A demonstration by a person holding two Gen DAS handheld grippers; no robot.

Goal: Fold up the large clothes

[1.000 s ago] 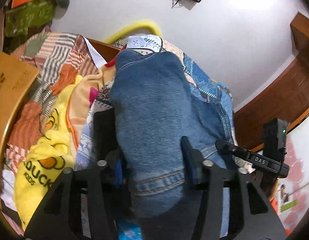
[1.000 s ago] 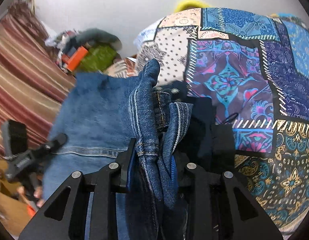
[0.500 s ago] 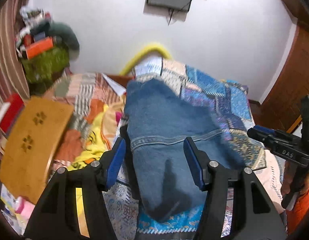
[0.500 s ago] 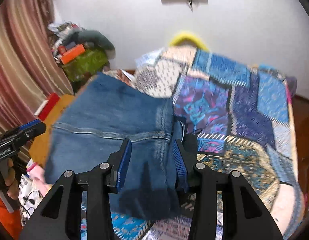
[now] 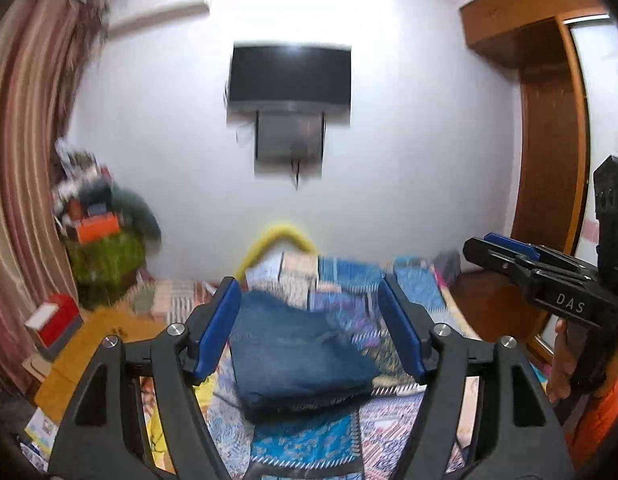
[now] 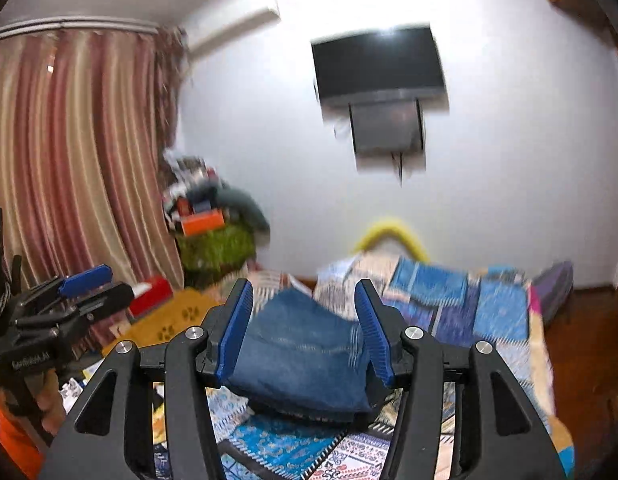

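The folded jeans [image 5: 301,356] lie flat on the bed [image 5: 317,440] directly ahead of and below both the left tongs [image 5: 309,328] and right tongs [image 6: 305,328], both spread wide and empty.

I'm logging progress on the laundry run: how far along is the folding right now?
Done: the blue denim jeans lie as a compact folded bundle on the patchwork bedspread.

In hand: nothing. The left gripper and right gripper are both open, clear of the denim.

Left: a yellow printed garment at the bundle's left looks unfolded, though mostly hidden.
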